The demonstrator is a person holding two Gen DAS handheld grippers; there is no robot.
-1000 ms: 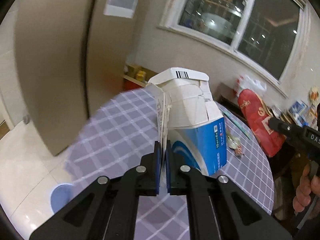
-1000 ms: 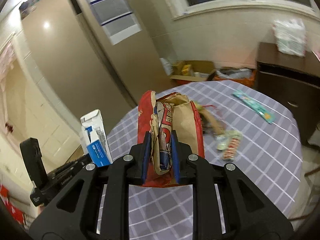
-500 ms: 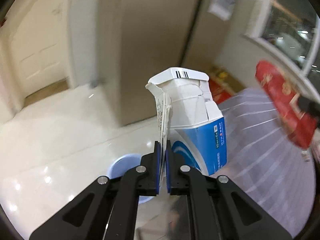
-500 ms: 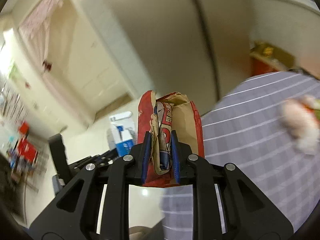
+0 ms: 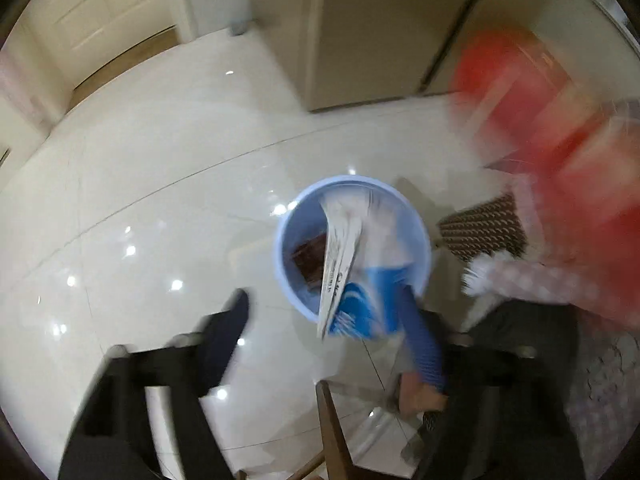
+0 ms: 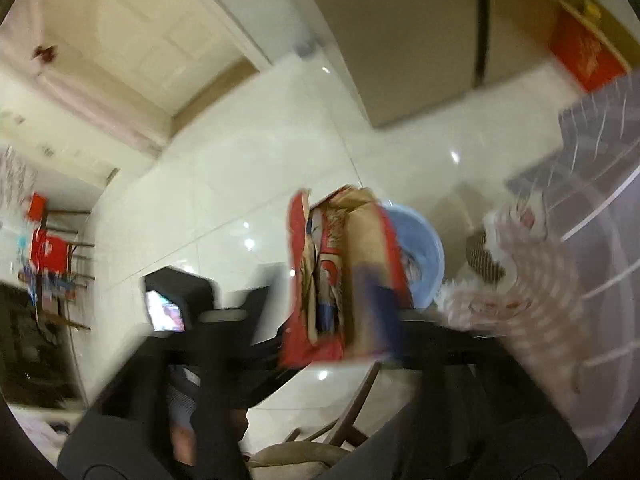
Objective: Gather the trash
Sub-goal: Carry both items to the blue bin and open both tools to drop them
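Observation:
In the left wrist view the white and blue carton (image 5: 356,268) is over the blue bin (image 5: 292,240) on the floor, free of the fingers. My left gripper (image 5: 324,320) stands wide open behind it, blurred. A dark wrapper (image 5: 308,258) lies in the bin. A red bag (image 5: 532,120) shows as a blur at the upper right. In the right wrist view the red and brown snack bag (image 6: 340,276) sits between the blurred fingers of my right gripper (image 6: 320,320), above the blue bin (image 6: 420,252). The jaws look spread; whether they still grip the bag is unclear.
Glossy white floor tiles (image 5: 160,184) surround the bin. A beige cabinet (image 5: 380,28) stands behind it. The checked tablecloth (image 6: 592,184) hangs at the right. A wooden chair (image 5: 332,428) is below. A patterned mat (image 5: 484,228) lies right of the bin.
Both grippers swung down from the table to the bin on the floor. The left gripper opened and let go of the carton, which is dropping into the bin. The right gripper's jaws look wider.

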